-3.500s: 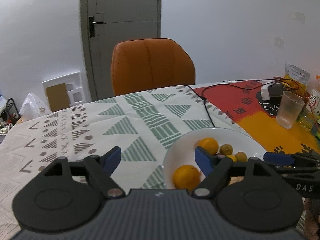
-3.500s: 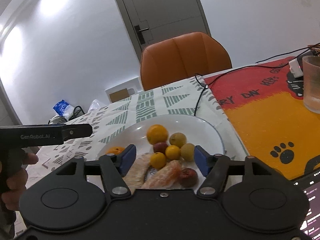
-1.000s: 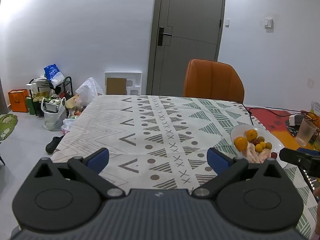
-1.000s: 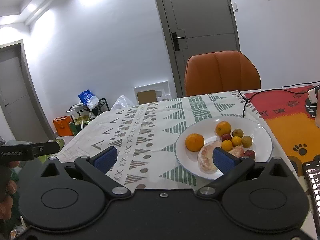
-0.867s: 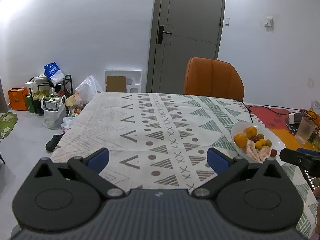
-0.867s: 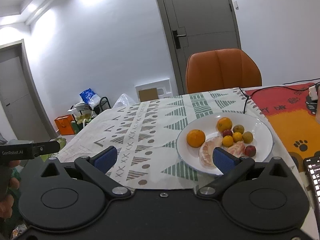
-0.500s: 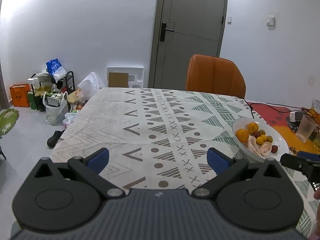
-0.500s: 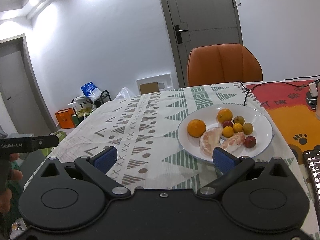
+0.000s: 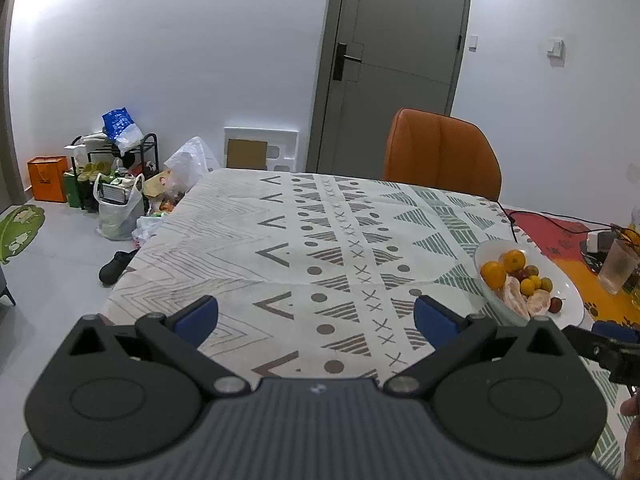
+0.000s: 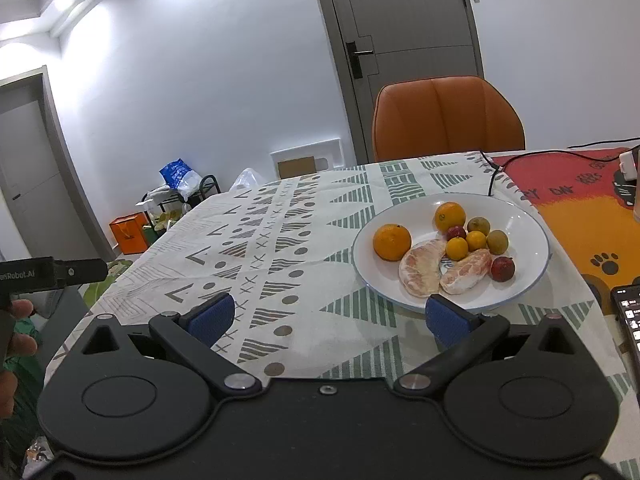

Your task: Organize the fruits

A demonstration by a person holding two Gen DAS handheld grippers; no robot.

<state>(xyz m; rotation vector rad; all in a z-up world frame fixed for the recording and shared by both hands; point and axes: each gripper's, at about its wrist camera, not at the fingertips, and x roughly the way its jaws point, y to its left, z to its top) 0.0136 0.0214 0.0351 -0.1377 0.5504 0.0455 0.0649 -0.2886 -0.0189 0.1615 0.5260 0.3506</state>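
A white plate [image 10: 524,280] on the patterned tablecloth holds two oranges [image 10: 392,241], two peeled pomelo pieces [image 10: 423,267], and several small yellow, green and red fruits. My right gripper [image 10: 327,318] hangs open over the near table edge, short of the plate and a little left of it, with nothing between its blue pads. In the left wrist view the same plate [image 9: 570,300] lies at the far right. My left gripper [image 9: 316,320] is open and empty above the near left part of the table, well left of the plate.
An orange chair [image 10: 446,118] stands behind the table. A black cable [image 10: 532,156] runs across the red and orange mat [image 10: 592,216]. A phone [image 10: 630,320] lies at the right edge, a plastic cup [image 9: 619,266] stands beyond the plate. Bags and a shoe rack [image 9: 112,168] sit on the floor at left.
Both grippers have drawn back from the plate and stayed open. The plate of fruit now sits farther off, and more of the table shows in both views.
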